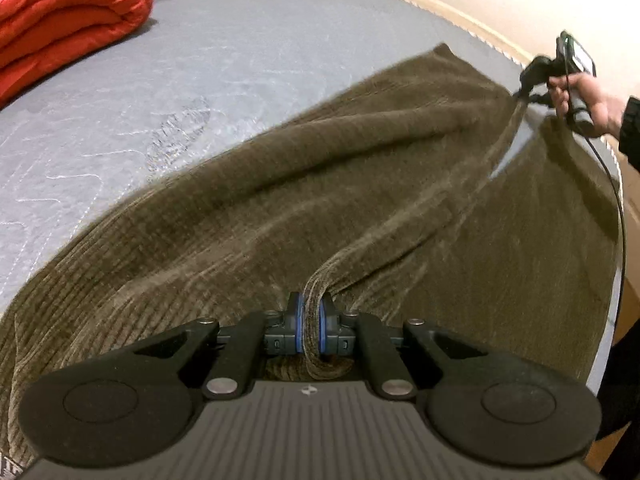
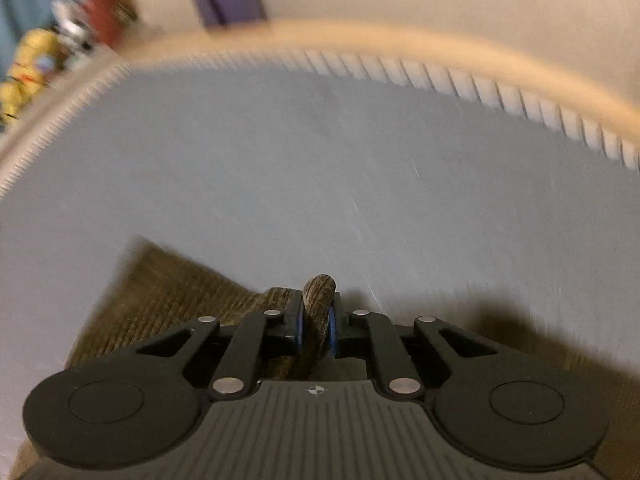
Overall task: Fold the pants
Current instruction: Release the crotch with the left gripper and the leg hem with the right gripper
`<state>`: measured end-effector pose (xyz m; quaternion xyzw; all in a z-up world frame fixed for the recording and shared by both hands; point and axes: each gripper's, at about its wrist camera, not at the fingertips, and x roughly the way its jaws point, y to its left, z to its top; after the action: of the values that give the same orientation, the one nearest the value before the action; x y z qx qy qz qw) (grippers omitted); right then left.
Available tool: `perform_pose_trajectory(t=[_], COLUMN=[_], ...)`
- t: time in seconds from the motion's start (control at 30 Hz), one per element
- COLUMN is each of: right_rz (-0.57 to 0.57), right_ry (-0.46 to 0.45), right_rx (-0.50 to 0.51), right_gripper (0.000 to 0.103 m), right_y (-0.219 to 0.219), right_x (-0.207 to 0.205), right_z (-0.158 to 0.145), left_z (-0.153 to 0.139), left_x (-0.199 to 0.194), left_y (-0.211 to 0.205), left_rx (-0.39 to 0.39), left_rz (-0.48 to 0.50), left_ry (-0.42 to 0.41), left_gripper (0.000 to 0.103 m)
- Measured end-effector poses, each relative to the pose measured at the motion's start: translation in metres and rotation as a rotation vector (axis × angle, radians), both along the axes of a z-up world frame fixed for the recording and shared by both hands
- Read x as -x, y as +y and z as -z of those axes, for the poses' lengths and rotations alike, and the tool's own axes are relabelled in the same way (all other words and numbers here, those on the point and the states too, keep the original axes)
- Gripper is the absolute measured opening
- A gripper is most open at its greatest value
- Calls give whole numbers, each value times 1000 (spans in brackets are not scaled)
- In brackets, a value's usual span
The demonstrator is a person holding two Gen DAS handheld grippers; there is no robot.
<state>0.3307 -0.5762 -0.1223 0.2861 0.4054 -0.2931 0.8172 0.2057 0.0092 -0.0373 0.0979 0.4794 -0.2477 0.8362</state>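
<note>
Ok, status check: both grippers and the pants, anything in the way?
Left gripper shut on pants fold. Right gripper pinching another edge, its hand at far end. Red blanket lies clear on the mattress.

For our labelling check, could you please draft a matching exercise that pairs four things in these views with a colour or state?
Things:
1. pants
2. quilt
3. mattress
4. left gripper

Colours or states:
A. grey-blue, quilted surface
B. shut on a fold of corduroy
C. red, folded up
D. olive-brown, spread across the bed

Pairs: 1-D, 2-C, 3-A, 4-B
</note>
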Motion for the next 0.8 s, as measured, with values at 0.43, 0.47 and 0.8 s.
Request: perform_pose_trajectory(t=[0.43,0.47,0.8], right_rz=[-22,-47,-521], right_ry=[-249,-269,-526], right_rx=[136,133,138], right_gripper=[32,34,53], right_y=[34,41,179], right_x=[57,60,173], right_z=[-99,-111,-218], left_z=[0,-6,-66], left_x=[17,19,55], left_y=[1,3,67], left_rx=[11,27,231], left_rz=[58,47,-267], left_ry=[33,16,-154], left_gripper=[12,20,32])
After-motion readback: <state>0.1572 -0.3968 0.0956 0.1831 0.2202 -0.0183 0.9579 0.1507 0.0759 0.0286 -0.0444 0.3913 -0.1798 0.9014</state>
